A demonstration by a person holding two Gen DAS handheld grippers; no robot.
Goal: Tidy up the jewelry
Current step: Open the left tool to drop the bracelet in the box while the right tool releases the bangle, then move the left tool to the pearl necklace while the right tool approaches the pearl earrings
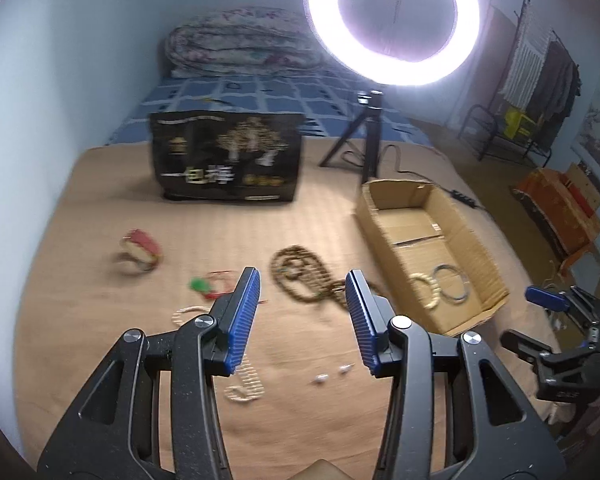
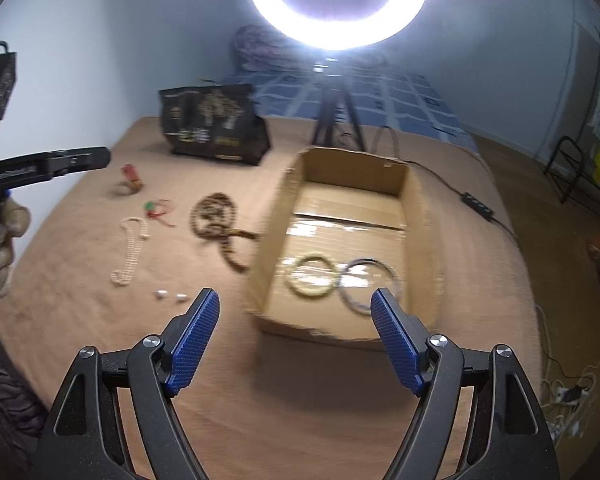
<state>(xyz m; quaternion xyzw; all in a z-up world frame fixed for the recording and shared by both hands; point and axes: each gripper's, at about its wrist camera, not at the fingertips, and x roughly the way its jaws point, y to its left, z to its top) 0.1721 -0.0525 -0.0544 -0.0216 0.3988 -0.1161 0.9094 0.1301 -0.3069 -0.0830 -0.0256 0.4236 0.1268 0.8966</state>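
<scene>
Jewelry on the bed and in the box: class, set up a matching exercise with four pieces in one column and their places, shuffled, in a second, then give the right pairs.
Things
1. pale beaded bracelet
2. brown bead necklace
3. white pearl strand
4. red bangle

Places
A. on the tan cover, nearest the black bag
B. inside the cardboard box, beside the thin metal ring
C. on the cover, just left of the box
D. on the cover, left of the two small white earrings

Pairs: 1-B, 2-C, 3-D, 4-A
</scene>
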